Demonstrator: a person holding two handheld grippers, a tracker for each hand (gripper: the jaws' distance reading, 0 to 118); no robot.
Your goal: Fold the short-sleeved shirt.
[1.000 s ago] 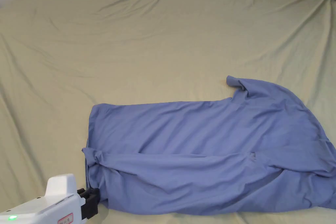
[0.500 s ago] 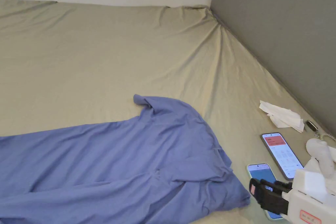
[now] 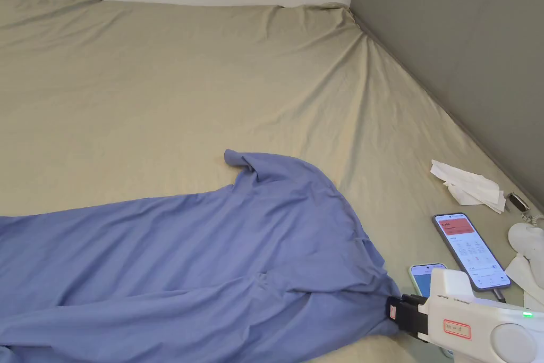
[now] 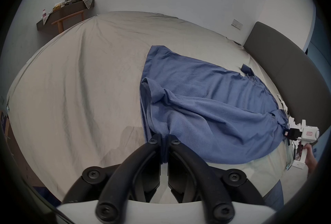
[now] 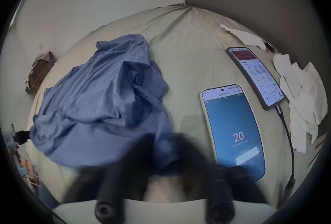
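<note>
Short-sleeved shirt (image 3: 202, 263): blue soft knit, lying crumpled lengthwise on the bed sheet (image 3: 159, 87), stretched between our two tools, with rope-like folds along its near side and one sleeve tip curled up on the far side. We hold its hem end in the left gripper (image 4: 163, 140), black jaws closed together with a pinch of cloth between them. The right gripper (image 3: 396, 312), white-bodied with black jaws, sits at the shoulder end; in its own view the jaws are blurred over the fabric, so we cannot tell how far they stand apart. Sheet: beige, matte, finely creased. Just to the right gripper's right: a pale-cased phone (image 5: 232, 131), then a dark phone (image 3: 470, 250) on a cable, then crumpled white tissues (image 3: 470, 186).
</note>
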